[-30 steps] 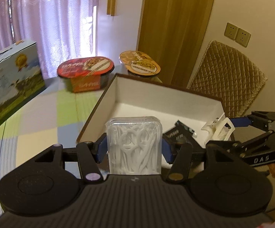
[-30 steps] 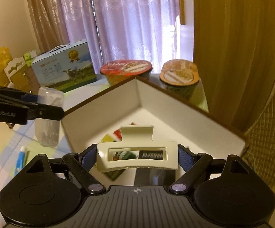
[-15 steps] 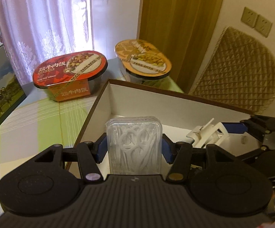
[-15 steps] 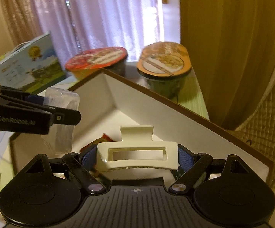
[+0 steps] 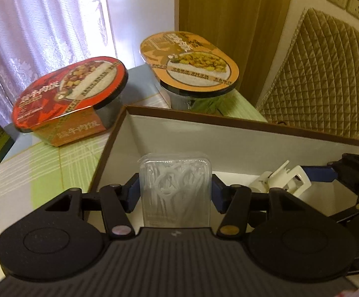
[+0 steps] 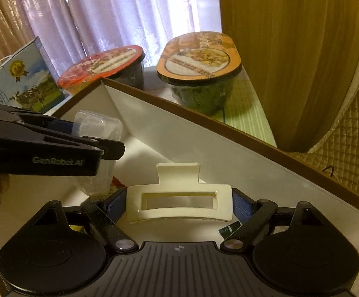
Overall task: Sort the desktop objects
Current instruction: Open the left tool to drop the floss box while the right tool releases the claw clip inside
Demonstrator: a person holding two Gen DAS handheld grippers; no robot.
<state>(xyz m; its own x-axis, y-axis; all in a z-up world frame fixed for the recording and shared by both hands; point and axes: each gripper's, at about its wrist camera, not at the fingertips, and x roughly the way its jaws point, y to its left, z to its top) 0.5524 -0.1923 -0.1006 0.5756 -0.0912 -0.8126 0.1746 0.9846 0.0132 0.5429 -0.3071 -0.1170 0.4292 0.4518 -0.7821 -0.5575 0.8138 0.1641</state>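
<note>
My left gripper (image 5: 175, 193) is shut on a clear plastic box of white floss picks (image 5: 175, 188) and holds it upright inside the white cardboard box with brown rim (image 5: 241, 146). My right gripper (image 6: 179, 204) is shut on a cream hair claw clip (image 6: 179, 198), also down inside the cardboard box (image 6: 204, 133). In the right wrist view the left gripper (image 6: 100, 148) comes in from the left with the floss box (image 6: 97, 128). In the left wrist view the right gripper (image 5: 310, 175) enters from the right with the clip (image 5: 286, 178). Small packets (image 6: 229, 230) lie on the box floor.
Behind the box stand a red-lidded instant meal bowl (image 5: 70, 91) and an orange-lidded one (image 5: 189, 61). A blue milk carton (image 6: 20, 79) stands at the left. A quilted chair back (image 5: 328, 74) is at the right. Curtains hang behind the checked tablecloth (image 5: 43, 168).
Both grippers have moved forward and down into the cardboard box, each keeping its object. The bowls look nearer and the milk carton has slid out of the left wrist view.
</note>
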